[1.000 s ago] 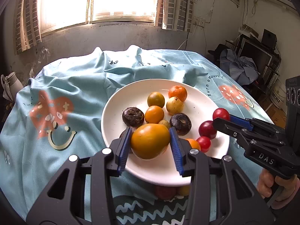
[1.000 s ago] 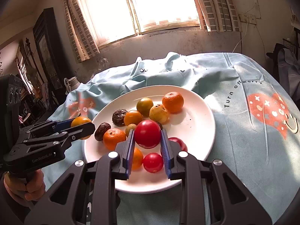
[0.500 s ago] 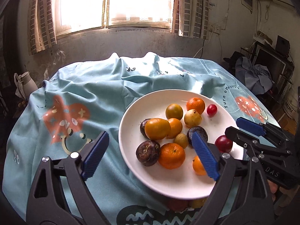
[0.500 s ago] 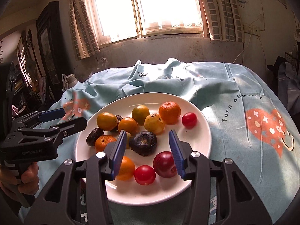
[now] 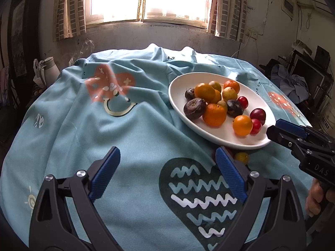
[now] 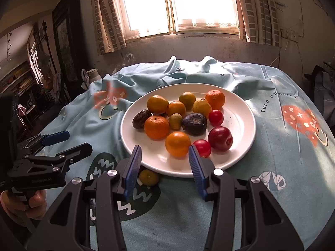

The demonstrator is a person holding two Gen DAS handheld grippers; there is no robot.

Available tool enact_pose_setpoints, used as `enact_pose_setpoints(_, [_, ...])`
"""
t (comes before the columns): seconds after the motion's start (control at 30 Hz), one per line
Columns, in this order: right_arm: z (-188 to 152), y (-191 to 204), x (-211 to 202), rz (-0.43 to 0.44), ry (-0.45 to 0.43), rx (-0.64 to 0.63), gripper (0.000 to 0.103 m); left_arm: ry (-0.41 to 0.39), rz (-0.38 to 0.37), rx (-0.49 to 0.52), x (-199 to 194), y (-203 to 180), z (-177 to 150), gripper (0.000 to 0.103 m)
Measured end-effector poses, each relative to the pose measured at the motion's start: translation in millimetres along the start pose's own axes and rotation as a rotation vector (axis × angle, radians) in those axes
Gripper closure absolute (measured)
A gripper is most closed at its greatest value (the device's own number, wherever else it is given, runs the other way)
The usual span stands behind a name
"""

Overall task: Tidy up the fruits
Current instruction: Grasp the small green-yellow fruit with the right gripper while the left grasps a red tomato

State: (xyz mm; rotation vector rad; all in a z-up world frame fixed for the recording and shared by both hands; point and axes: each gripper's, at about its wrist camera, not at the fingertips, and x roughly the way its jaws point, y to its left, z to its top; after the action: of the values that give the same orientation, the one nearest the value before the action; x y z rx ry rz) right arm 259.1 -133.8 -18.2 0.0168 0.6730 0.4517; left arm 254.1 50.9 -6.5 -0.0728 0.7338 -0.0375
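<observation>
The left gripper (image 5: 167, 173) stands wide apart with only the blue cloth (image 5: 134, 138) between its pads, having just been opening; the white plate (image 5: 222, 136) of fruit lies ahead and to its right. The right gripper (image 6: 164, 163), jaws partly apart after opening, holds nothing and hovers over the plate's near rim, an orange fruit (image 6: 178, 144) just ahead. 1 small yellow fruit (image 6: 149, 177) sits on the cloth, touching the left pad's side.

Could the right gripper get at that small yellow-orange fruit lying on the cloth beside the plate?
Probably yes. The small yellow-orange fruit lies uncovered just off the white plate's near rim, close by the open, empty right gripper.
</observation>
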Motion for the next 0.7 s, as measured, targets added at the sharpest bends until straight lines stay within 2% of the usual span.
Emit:
enact_pose_setpoints(0.4, [-19.0,18.3,1.9,0.016,0.077,-0.051,0.056,-0.001,0.071,0.001,1.0,5.4,-0.9,0.009])
enact_pose_setpoints(0.7, [-33.9,26.7,18.9,0.012,0.161,-0.097,0.056,0.013,0.071,-0.019,2.4,9.2,-0.8,0.009])
